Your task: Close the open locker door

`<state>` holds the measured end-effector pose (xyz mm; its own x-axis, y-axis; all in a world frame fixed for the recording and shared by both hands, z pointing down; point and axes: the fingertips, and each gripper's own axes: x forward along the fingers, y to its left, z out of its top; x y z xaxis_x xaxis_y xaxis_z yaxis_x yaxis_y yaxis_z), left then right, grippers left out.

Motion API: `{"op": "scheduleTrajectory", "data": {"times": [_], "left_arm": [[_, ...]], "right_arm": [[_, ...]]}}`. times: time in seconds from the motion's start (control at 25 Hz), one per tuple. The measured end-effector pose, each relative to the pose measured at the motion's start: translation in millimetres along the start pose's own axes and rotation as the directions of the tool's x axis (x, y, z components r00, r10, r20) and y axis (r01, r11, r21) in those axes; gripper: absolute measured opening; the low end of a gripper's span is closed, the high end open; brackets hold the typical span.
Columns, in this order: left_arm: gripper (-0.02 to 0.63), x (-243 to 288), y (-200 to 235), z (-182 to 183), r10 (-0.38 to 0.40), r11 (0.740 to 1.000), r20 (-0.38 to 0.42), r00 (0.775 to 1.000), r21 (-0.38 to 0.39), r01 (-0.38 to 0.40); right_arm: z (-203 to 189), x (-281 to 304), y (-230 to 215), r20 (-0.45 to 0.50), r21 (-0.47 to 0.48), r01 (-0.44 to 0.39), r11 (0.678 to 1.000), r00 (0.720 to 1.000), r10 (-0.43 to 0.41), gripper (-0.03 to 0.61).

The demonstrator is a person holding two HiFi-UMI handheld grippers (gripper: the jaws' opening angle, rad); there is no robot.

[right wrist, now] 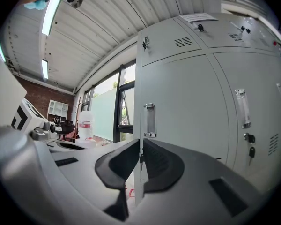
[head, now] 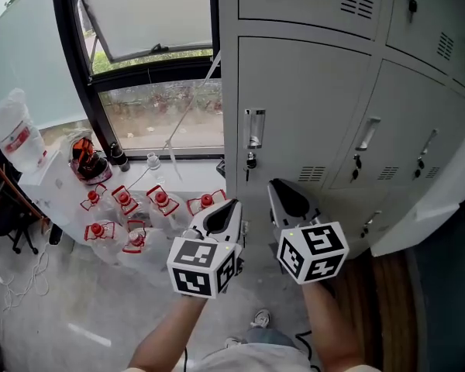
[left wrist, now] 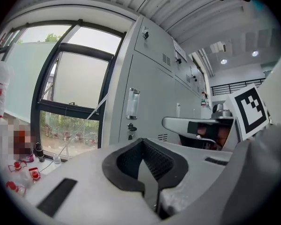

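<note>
- Left gripper (head: pixel 229 206): held low in front of the locker bank (head: pixel 310 107), with its marker cube (head: pixel 204 266) toward the person. In the left gripper view its jaws are pressed together with nothing between them.
- Right gripper (head: pixel 277 186): just beside the left one and pointing at the lockers, with its own cube (head: pixel 312 250) at the rear. In the right gripper view its jaws stand a narrow slit apart. They hold nothing, and only the locker's edge shows through the gap.
- Open locker door (head: pixel 442 200): a pale grey panel swung out from the bank at the far right of the head view. It is tilted, sits to the right of the right gripper and is touched by neither gripper.
- Closed locker doors: grey, each with a chrome handle (head: pixel 253 128), a key below it and a vent slot.
- Window (head: pixel 147 68): black-framed, to the left of the lockers, with its upper pane tilted open.
- Red-capped bottles (head: pixel 124 200): clustered on the floor below the window.
- Large water jug (head: pixel 14 130): lying tilted at the far left.
</note>
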<state>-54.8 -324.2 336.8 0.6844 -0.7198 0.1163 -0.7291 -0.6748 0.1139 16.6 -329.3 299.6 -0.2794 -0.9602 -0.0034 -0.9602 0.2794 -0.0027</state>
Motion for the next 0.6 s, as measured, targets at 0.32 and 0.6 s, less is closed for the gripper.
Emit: {"op": "scheduleTrajectory", "data": {"times": [0.32, 0.6], "left_arm": [[0.006, 5.4, -39.3, 0.6, -0.029, 0.999, 0.005, 1.000, 0.018, 0.029], [0.005, 18.1, -78.2, 1.1, -0.026, 0.999, -0.002, 1.000, 0.036, 0.026]], "right_arm": [[-6.0, -38.0, -17.0, -0.008, -0.015, 0.043, 0.999, 0.999, -0.043, 0.014], [-8.9, -71.8, -44.1, -0.009, 0.004, 0.053, 0.999, 0.999, -0.053, 0.011]]}}
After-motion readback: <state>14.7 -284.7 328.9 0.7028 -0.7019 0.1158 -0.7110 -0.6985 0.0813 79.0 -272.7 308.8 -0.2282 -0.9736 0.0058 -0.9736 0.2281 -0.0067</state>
